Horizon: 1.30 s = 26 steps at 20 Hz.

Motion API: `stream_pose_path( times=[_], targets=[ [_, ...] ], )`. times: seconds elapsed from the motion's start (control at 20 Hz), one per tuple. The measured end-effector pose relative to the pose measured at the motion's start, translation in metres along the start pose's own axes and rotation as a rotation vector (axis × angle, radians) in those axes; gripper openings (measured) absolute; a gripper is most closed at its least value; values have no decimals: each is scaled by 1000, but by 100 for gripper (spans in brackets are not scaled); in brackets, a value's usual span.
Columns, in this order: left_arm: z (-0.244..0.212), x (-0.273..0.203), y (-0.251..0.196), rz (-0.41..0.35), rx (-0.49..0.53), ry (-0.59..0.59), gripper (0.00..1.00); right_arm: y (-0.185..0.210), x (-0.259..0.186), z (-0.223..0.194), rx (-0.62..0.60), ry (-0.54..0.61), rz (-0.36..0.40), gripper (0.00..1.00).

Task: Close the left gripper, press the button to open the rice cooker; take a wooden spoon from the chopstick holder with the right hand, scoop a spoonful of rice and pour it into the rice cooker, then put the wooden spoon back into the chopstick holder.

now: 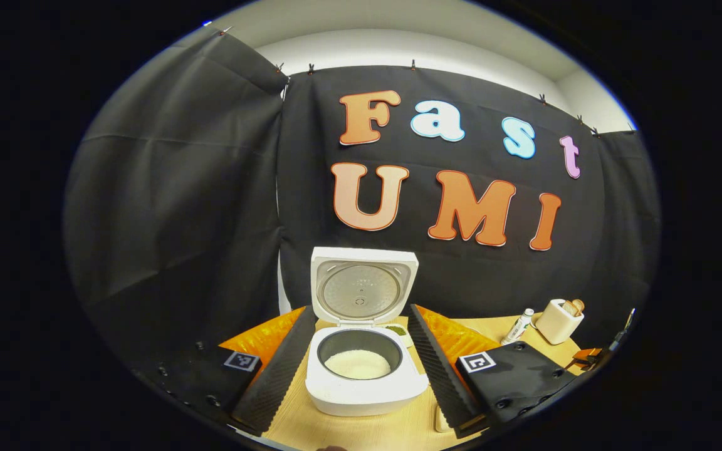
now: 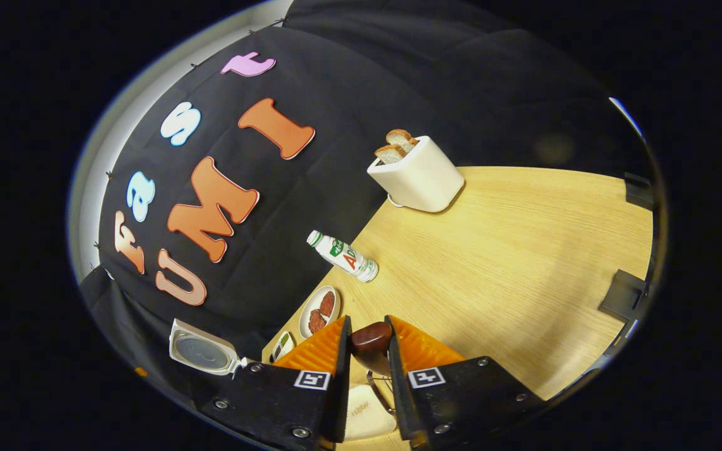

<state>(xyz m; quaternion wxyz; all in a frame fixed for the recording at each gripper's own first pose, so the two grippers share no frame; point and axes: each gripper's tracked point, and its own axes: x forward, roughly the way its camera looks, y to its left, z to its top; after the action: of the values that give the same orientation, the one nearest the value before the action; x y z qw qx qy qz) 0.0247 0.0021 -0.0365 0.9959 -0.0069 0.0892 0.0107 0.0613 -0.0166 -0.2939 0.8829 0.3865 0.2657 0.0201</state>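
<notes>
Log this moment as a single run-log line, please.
rice cooker: lid up, rice inside | left gripper: open | right gripper: shut on wooden spoon

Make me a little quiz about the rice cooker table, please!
1. True or false: the rice cooker has its lid up.
2. What does the right hand-held gripper pinch? A) the wooden spoon B) the bottle C) a banana
3. Fill in: two slices of ____ stick out of the toaster.

Key: 1 true, with rice in the pot. 2 A, both fingers press on its dark handle. 3 bread.
</notes>
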Motion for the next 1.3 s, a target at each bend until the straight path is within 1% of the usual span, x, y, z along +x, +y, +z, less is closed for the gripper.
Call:
stream_pose_path(
  times=[0.1, 0.15, 0.2, 0.25, 0.35, 0.45, 0.55, 0.7, 0.85, 0.95, 1.0, 1.05, 1.15, 1.3],
  targets=[
    [0, 1, 1, 0, -6, 1, 100, -5, -2, 9, -13, -13, -27, 46],
    [1, 1, 2, 0, -6, -1, 100, -7, -5, 14, -20, -22, -37, 58],
    [1, 1, 3, 2, -4, -2, 99, -10, -4, 18, -34, -33, -54, 64],
    [2, 2, 3, 2, -3, -3, 100, -15, -4, 23, -57, -43, -79, 80],
    [4, 1, 3, 0, -5, -4, 99, -20, -7, 33, -124, -67, -123, 94],
    [8, 2, 4, -2, -7, -4, 99, -20, -12, 49, -198, -98, -154, 94],
    [15, 3, 1, -9, -4, -8, 99, -7, -21, 65, -252, -133, -156, 94],
    [36, 10, -3, -15, 14, -32, 100, 24, -36, 82, -324, -181, -130, 94],
    [63, 30, -6, -14, 7, -41, 100, 59, -48, 87, -383, -207, -83, 94],
    [79, 50, -5, 1, 10, -53, 100, 81, -54, 86, -413, -215, -51, 94],
    [85, 59, -3, 20, 23, -56, 99, 92, -57, 84, -425, -219, -34, 94],
    [91, 69, -3, 22, 32, -60, 99, 100, -60, 83, -434, -223, -17, 94],
    [97, 92, -16, -7, 33, -40, 99, 113, -65, 80, -441, -227, 6, 94],
    [106, 129, -12, 22, 48, -25, 100, 129, -70, 76, -463, -238, 32, 94]
  ],
)
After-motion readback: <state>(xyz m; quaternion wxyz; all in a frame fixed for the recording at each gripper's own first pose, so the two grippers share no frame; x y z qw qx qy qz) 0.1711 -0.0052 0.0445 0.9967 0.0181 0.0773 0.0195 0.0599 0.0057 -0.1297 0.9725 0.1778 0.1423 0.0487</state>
